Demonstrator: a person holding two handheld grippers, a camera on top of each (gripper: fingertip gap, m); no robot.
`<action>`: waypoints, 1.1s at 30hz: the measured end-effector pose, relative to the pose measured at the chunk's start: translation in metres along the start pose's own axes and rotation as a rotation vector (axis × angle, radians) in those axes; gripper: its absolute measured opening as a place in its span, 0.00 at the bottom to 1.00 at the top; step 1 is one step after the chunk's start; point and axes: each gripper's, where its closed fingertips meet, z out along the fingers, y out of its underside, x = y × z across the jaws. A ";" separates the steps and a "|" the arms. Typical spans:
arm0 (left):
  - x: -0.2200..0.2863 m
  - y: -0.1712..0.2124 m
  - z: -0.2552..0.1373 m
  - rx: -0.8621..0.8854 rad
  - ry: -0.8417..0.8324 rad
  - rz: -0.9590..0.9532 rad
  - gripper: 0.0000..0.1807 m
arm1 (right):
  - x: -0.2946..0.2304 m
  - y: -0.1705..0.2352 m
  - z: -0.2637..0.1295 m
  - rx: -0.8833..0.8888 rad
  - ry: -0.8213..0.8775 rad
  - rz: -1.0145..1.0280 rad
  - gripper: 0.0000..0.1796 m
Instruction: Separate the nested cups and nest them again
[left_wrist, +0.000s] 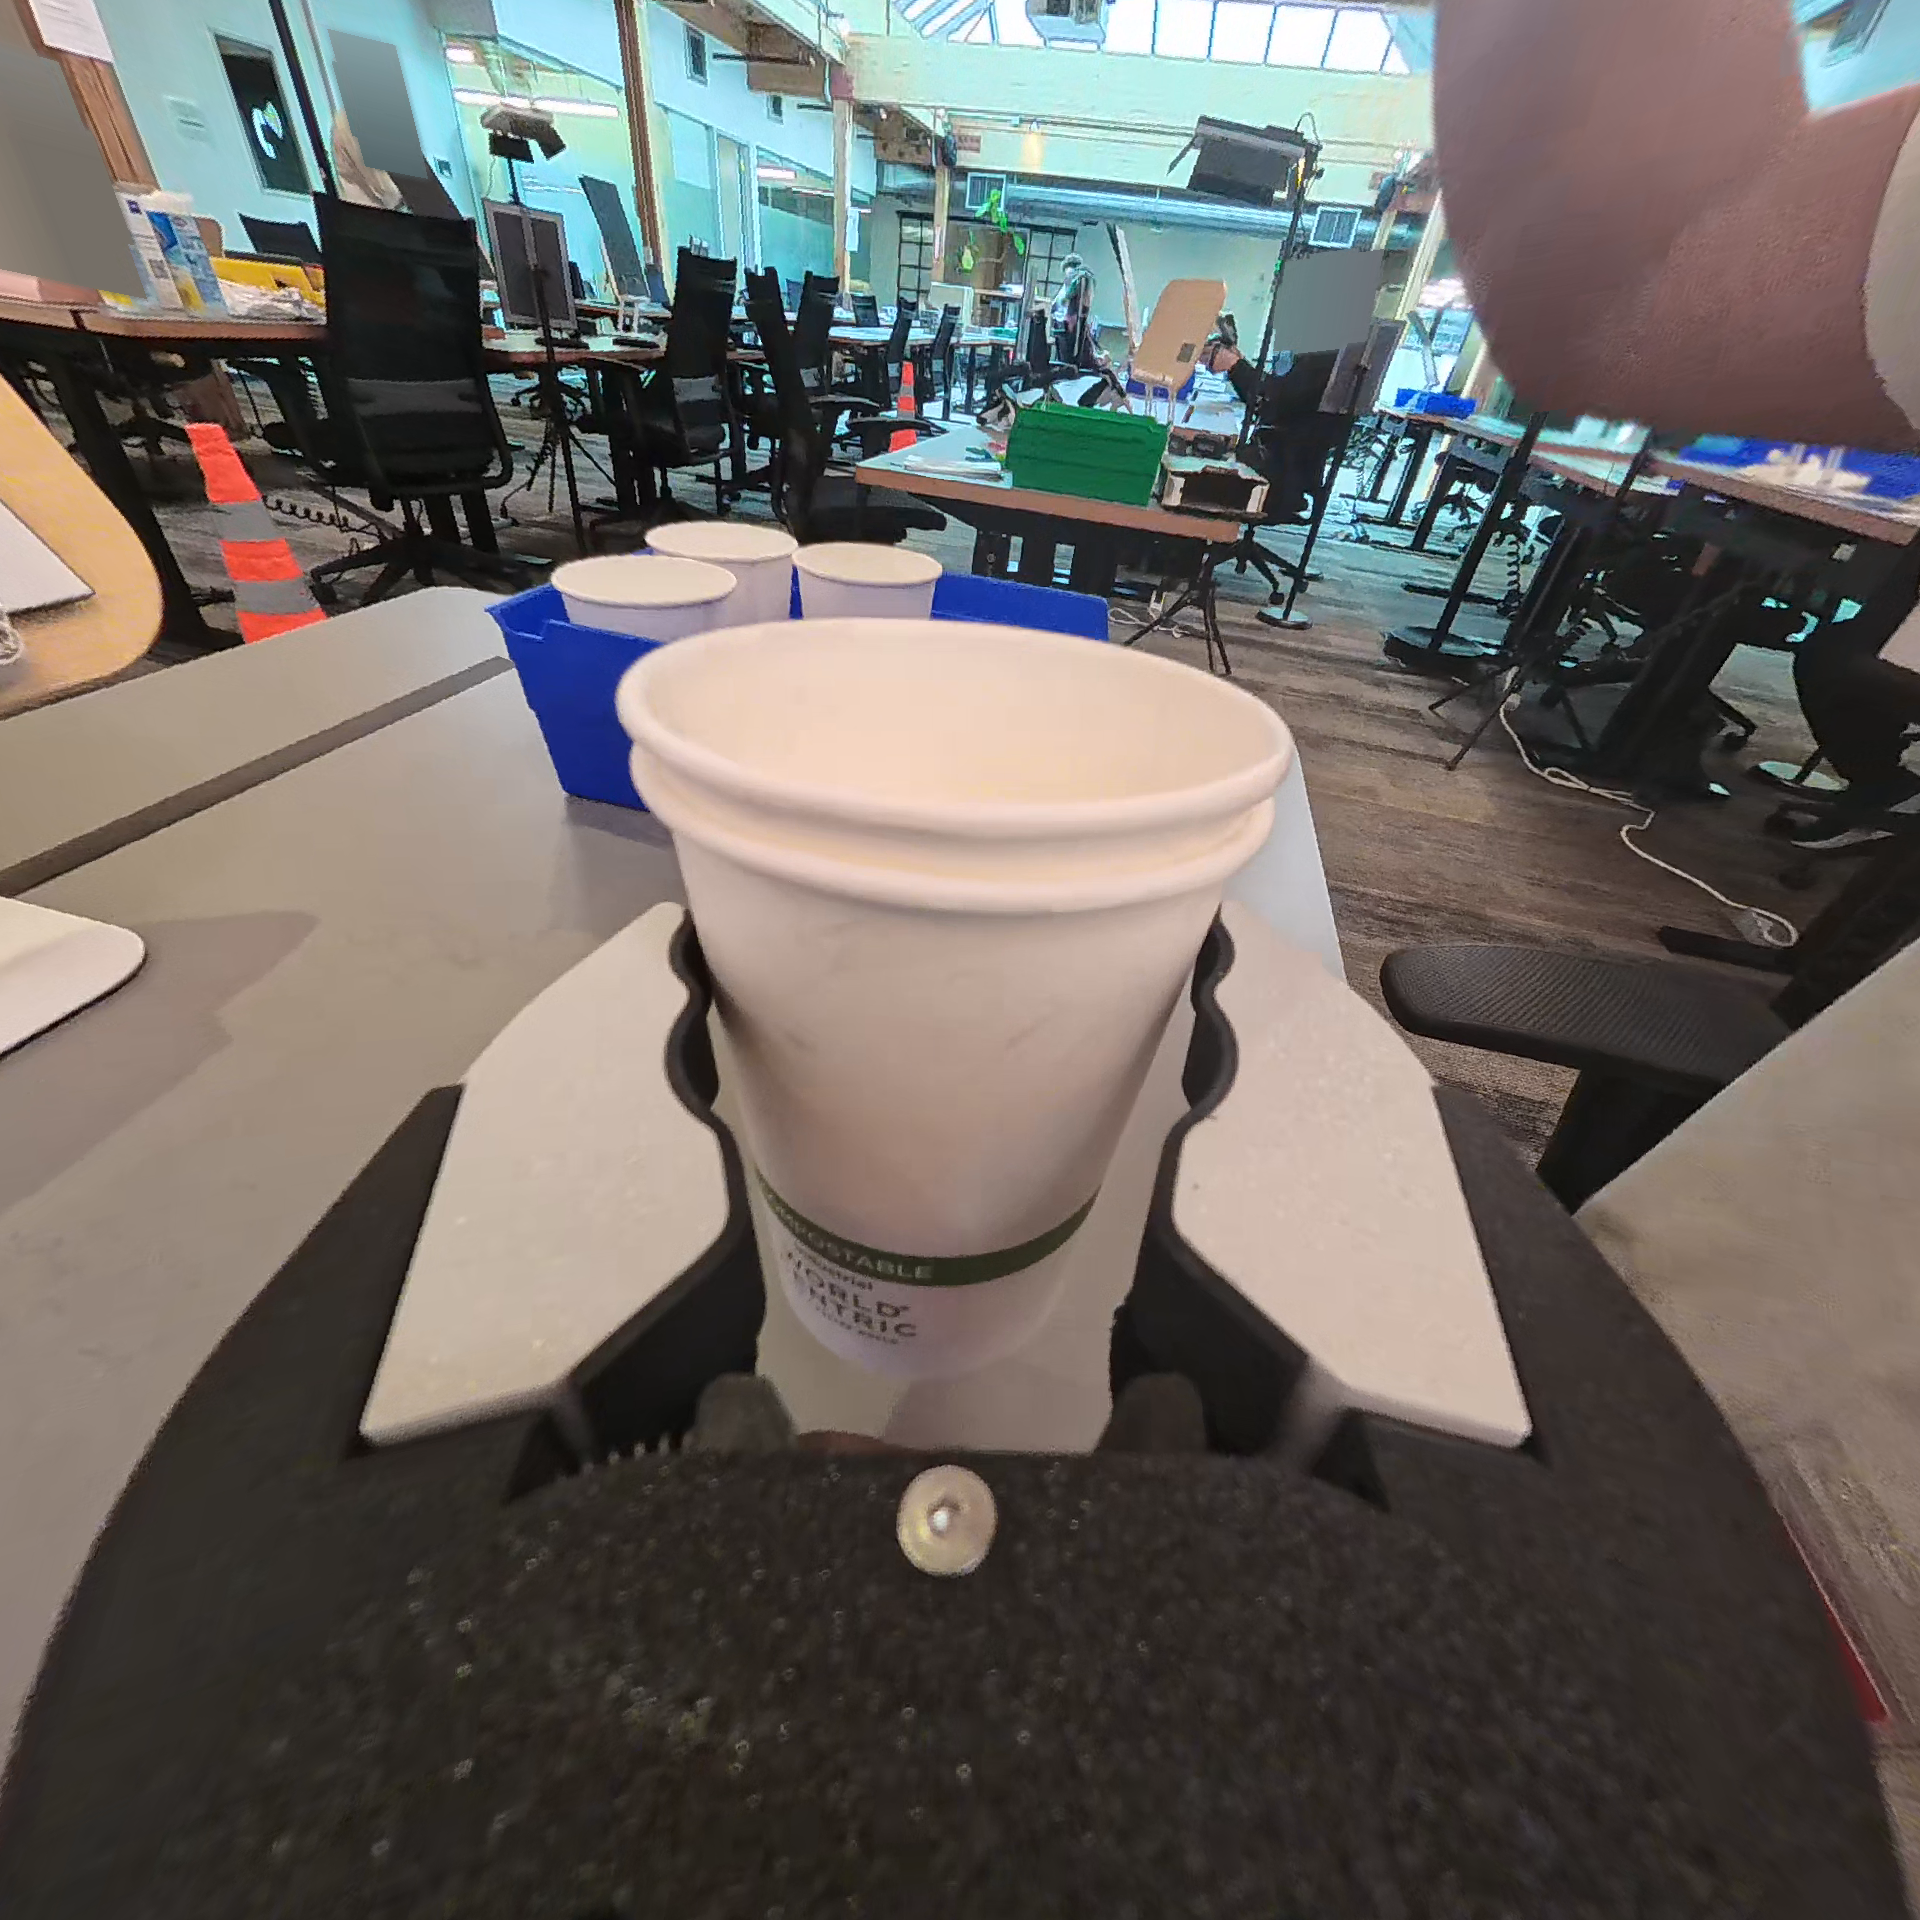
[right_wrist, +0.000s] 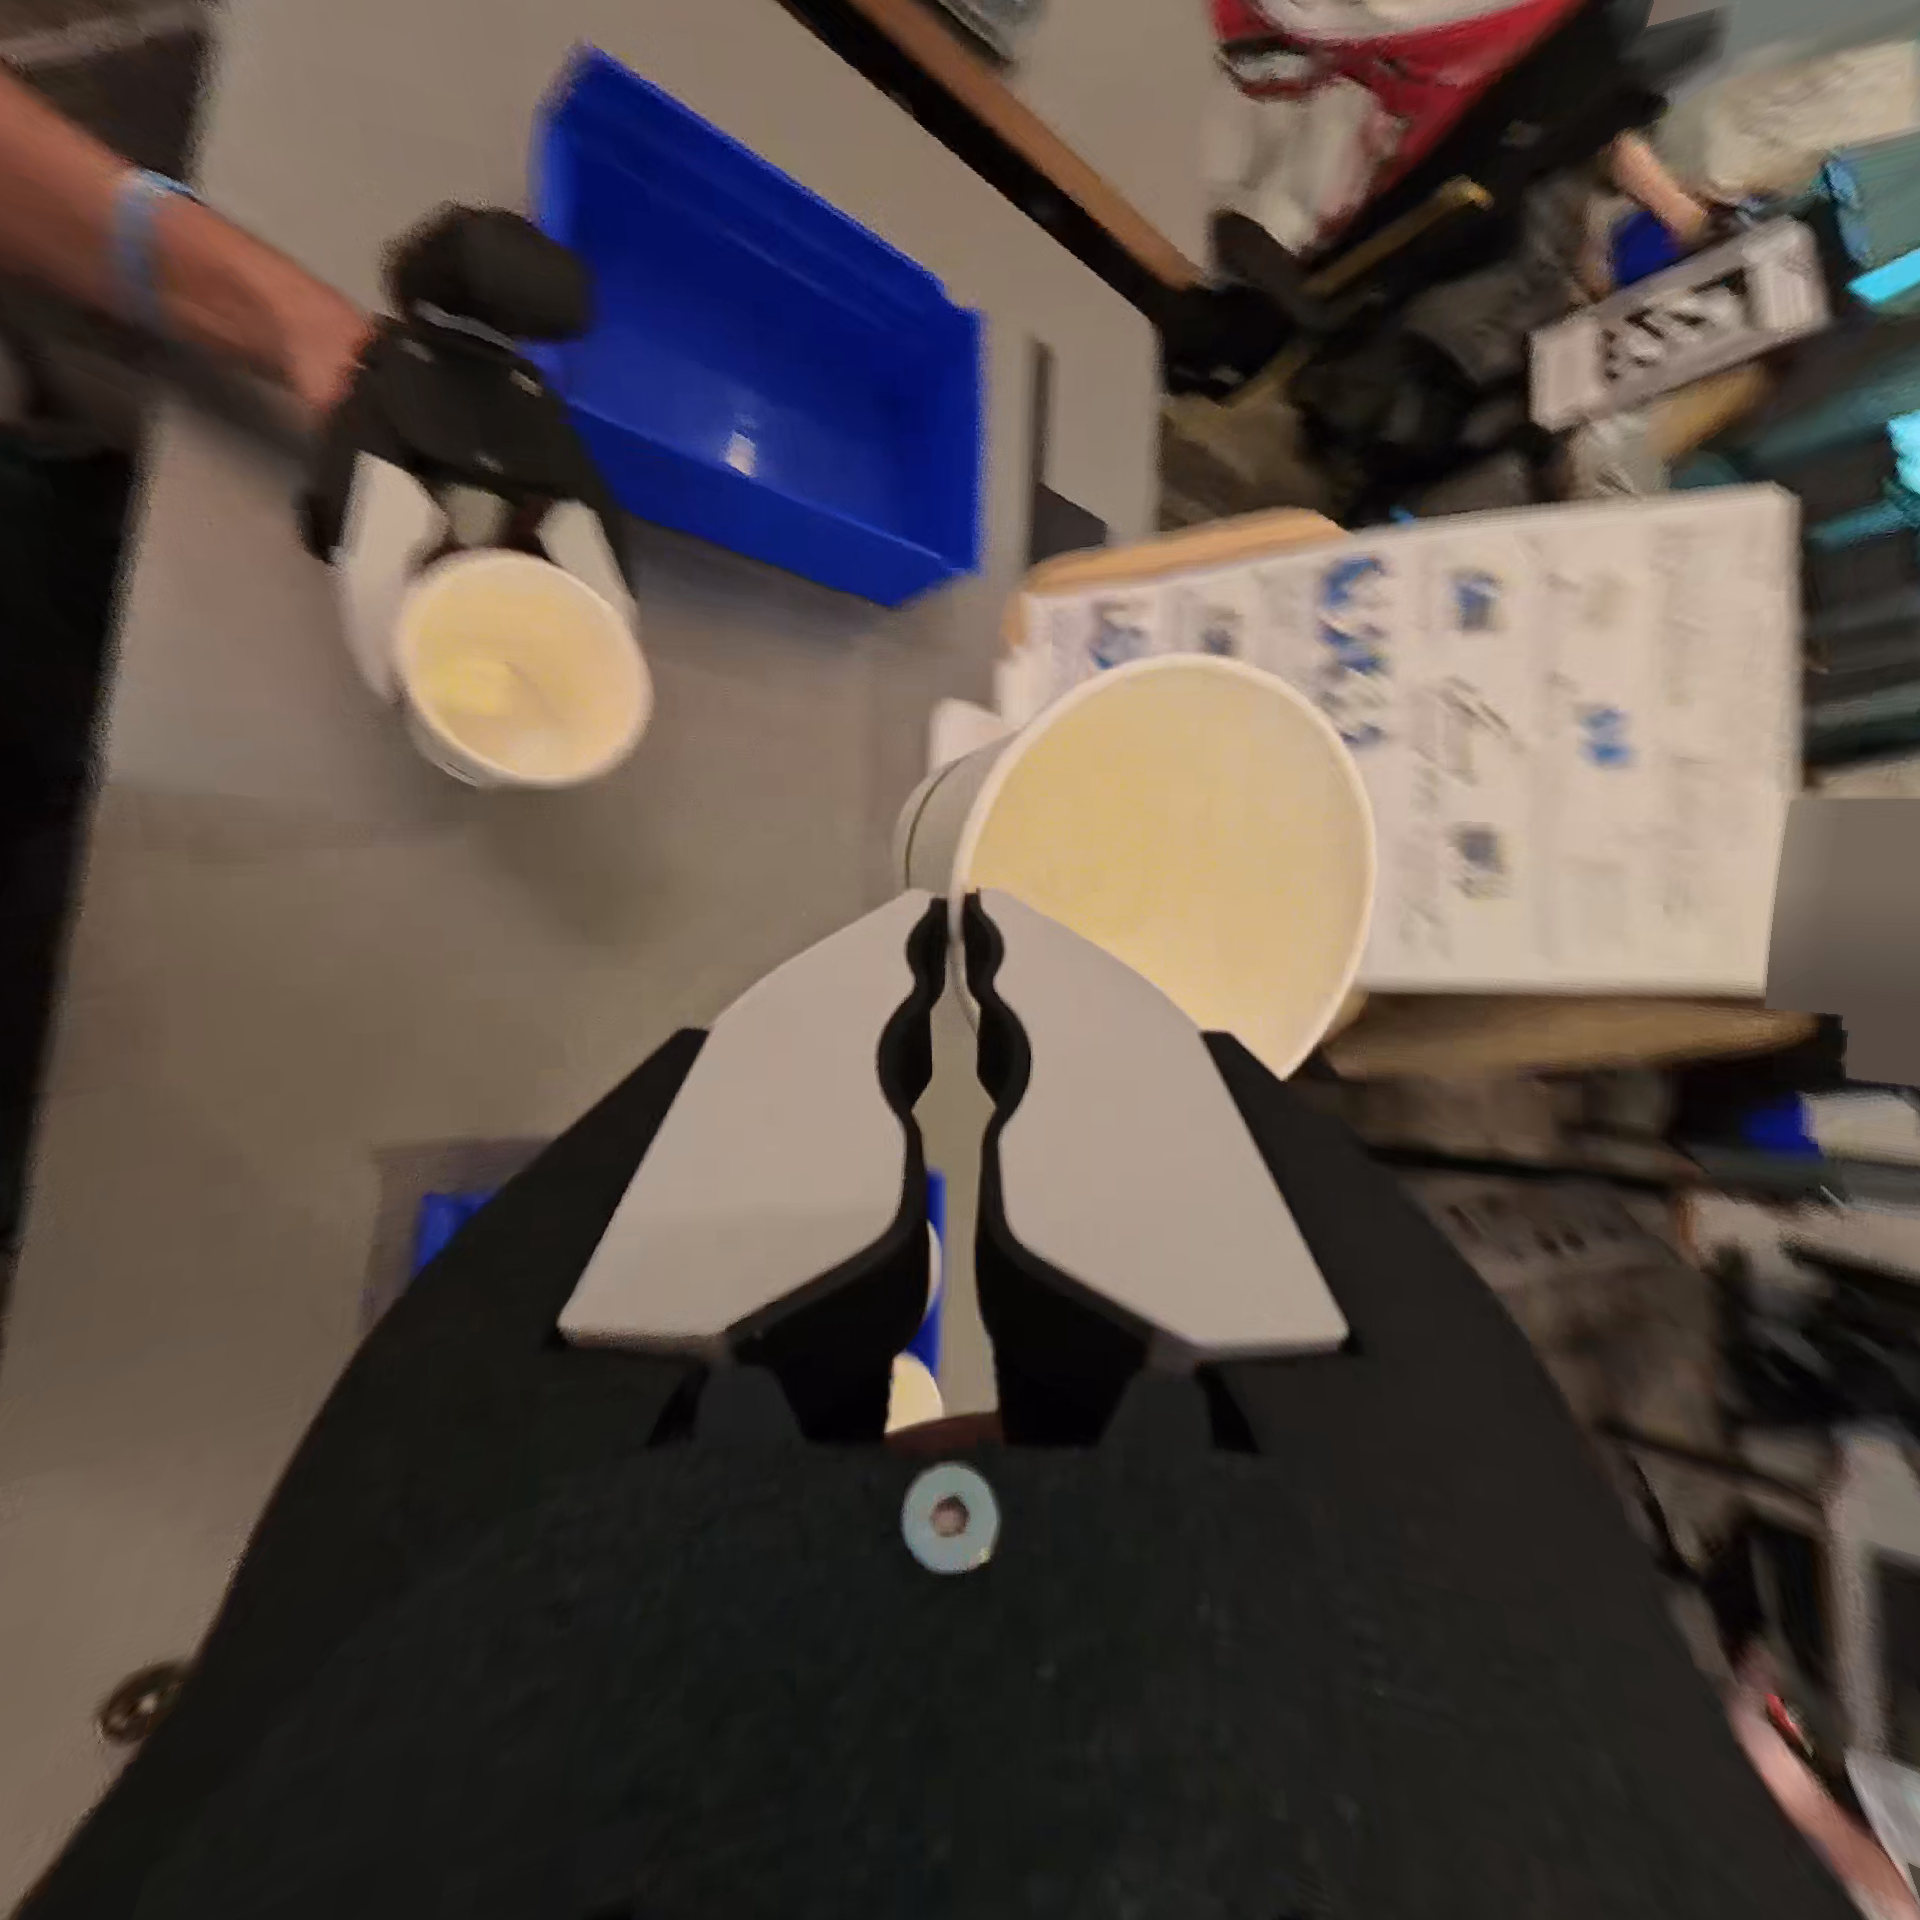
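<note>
OK, left wrist view first: the left gripper (left_wrist: 951, 1039) is clamping the nested cups (left_wrist: 951, 997) around mid-body, jaws spread about cup-wide, wavy pads pressing both sides. Two rolled rims are showing, one just above the other, so there are at least two cups in that stack. White paper, green band near the base, walls looking undented. The stack is sitting upright, just this side of the blue bin (left_wrist: 582, 707), over the grey desk (left_wrist: 312, 935). Three more white cups (left_wrist: 644, 597) are standing in that bin.

Right wrist view, blurry: the right gripper (right_wrist: 954, 909) is pinching the rim of a single cup (right_wrist: 1164, 852), jaws nearly closed, only the paper wall between the tips. This cup is tilting, cream inside facing the camera, to the right of the blue bin and in front of a printed sheet (right_wrist: 1558, 748). The left gripper and its stack are showing just left of the bin here.

My read: a cup is already off, so re-nesting is next. To do it well: holding the stack steady and upright, bringing the single cup base-first above the top rim, levelling it, lowering straight. Rim pinch is thin, so light pressure or the paper is creasing.
</note>
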 end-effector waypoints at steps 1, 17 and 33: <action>0.000 -0.001 -0.001 0.001 -0.001 0.002 0.49 | 0.014 0.011 -0.018 -0.041 0.054 0.011 0.02; -0.002 -0.002 -0.003 -0.010 -0.018 0.013 0.49 | -0.082 0.236 0.038 -0.272 -0.129 0.254 0.02; -0.001 0.007 0.005 -0.033 -0.008 0.000 0.49 | -0.157 0.311 0.140 -0.344 -0.239 0.273 0.02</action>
